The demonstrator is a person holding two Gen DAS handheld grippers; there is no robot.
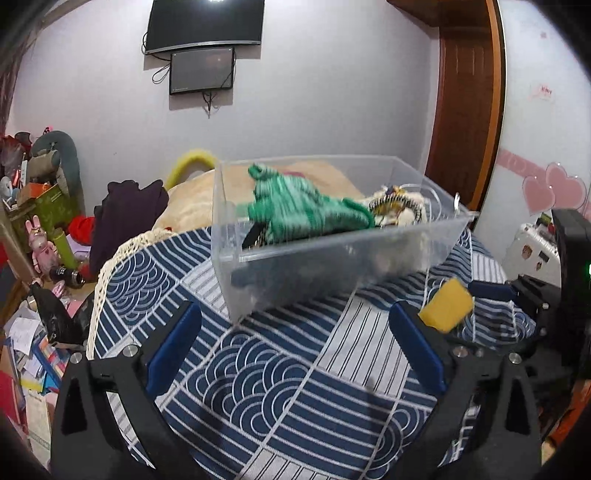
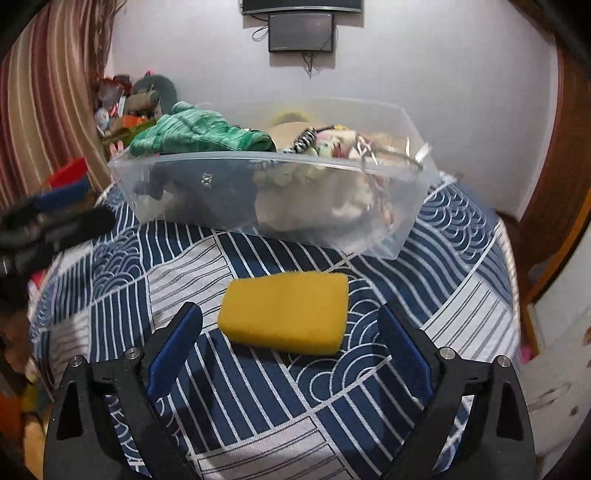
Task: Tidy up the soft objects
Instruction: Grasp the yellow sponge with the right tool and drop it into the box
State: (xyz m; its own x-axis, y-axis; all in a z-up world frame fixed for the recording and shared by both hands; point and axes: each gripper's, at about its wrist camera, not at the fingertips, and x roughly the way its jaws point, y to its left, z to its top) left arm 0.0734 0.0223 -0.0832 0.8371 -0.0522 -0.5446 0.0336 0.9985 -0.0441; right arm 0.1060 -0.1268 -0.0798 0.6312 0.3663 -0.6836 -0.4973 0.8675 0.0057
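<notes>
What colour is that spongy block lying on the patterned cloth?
The sponge is yellow, resting on the blue-and-white cloth; the right wrist view shows it best.

A blue-and-white patterned cloth (image 2: 258, 398) spreads beneath and ahead of the jaws, covering the desk. Straight ahead, high on the pale wall, hangs a dark screen (image 1: 205, 24) with a smaller black panel (image 1: 202, 70) just below it. Right of the jaws stands a brown wooden door (image 1: 467, 110); far left, a striped curtain (image 2: 55, 92) and a pink rabbit toy (image 1: 40, 243) among floor clutter.
</notes>
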